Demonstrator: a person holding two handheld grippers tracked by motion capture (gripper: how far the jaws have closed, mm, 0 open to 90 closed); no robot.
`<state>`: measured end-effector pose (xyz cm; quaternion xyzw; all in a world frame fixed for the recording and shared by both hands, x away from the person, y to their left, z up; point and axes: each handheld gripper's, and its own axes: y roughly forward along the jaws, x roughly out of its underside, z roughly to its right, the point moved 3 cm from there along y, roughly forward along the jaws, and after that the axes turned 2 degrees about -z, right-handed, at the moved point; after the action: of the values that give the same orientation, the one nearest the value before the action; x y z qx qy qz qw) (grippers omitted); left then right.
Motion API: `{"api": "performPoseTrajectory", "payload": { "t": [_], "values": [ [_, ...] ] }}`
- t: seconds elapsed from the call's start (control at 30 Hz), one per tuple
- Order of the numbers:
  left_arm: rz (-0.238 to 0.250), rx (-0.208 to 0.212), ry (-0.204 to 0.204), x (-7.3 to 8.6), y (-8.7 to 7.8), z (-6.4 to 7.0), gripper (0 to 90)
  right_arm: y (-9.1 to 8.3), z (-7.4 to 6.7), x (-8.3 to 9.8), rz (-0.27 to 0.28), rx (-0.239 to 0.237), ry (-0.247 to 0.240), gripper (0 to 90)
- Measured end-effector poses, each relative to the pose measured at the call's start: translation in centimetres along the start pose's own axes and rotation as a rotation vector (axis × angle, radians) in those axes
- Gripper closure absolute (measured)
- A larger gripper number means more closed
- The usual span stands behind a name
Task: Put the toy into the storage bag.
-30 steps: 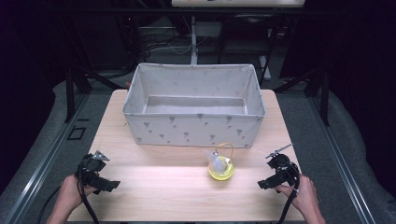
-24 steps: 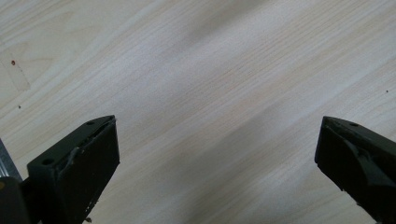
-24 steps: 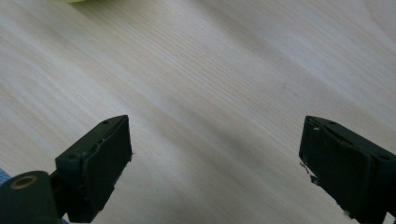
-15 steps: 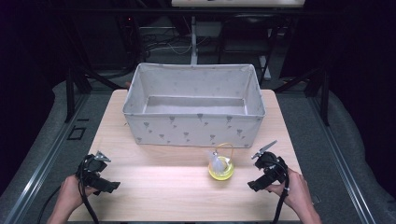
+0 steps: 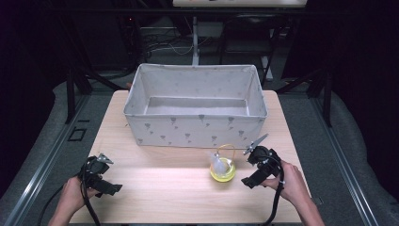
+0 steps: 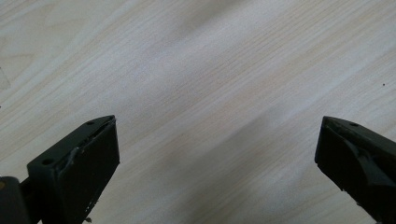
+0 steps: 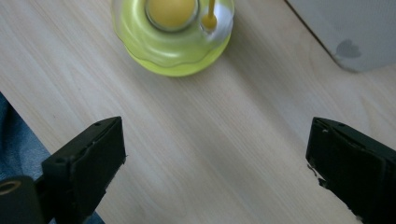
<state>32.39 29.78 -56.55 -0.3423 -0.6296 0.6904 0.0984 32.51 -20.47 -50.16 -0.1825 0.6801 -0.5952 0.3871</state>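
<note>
Dark surroundings and black frame legs were seen around a pale wooden tabletop [image 5: 155, 188]. On it, ahead of the right gripper [image 5: 256, 167] and beyond the tips of its jaws, a small yellow-green toy [image 5: 222, 169] was seen, round and translucent, with a thin yellow loop handle arching over it and a whitish piece standing inside. In the right gripper view the toy [image 7: 173, 35] lay past the gap between the two jaws, toward the left one, and was not touched by either. The jaws were held spread wide with bare wood between them, presumably so that the toy could be approached and taken. Just beyond the toy, a grey fabric bin [image 5: 197, 129] printed with small heart shapes was set, open at the top and apparently empty; it was judged to be the likely place for the toy. One corner of the bin [image 7: 345, 32] was seen beyond the right jaw.

The left gripper [image 5: 101, 176] was held well apart from the toy near the tabletop's front edge, its jaws likewise spread over plain wood, seemingly kept idle.

No brand, label or writing could be read on anything.
</note>
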Motion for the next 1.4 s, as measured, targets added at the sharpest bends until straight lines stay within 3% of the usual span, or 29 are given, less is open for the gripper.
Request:
{"api": "performPoseTrajectory", "payload": {
  "t": [0.2, 0.6, 1.07, 1.13, 1.4],
  "values": [
    [0.005, 0.000, 0.001, 0.0, -0.1, 0.0, 0.2, -1.0, -0.4, -1.5, 0.020, -0.011, -0.041, 0.1],
    [0.005, 0.003, 0.003, 0.0, -0.1, 0.0, 0.2, -2.7, -0.6, -3.6, 0.043, -0.047, -0.094, 0.0],
    [0.012, 0.007, 0.003, -0.1, -0.1, 0.0, 0.2, -4.1, -0.4, -6.2, 0.013, -0.036, -0.141, 0.8],
    [0.012, 0.008, 0.004, -0.1, -0.1, 0.0, 0.2, -4.4, -0.5, -6.6, 0.015, -0.028, -0.149, 3.4],
    [0.011, 0.010, 0.004, -0.1, -0.1, 0.1, 0.2, -5.4, -0.5, -7.9, 0.019, -0.009, -0.181, 30.7]
  ]
}}
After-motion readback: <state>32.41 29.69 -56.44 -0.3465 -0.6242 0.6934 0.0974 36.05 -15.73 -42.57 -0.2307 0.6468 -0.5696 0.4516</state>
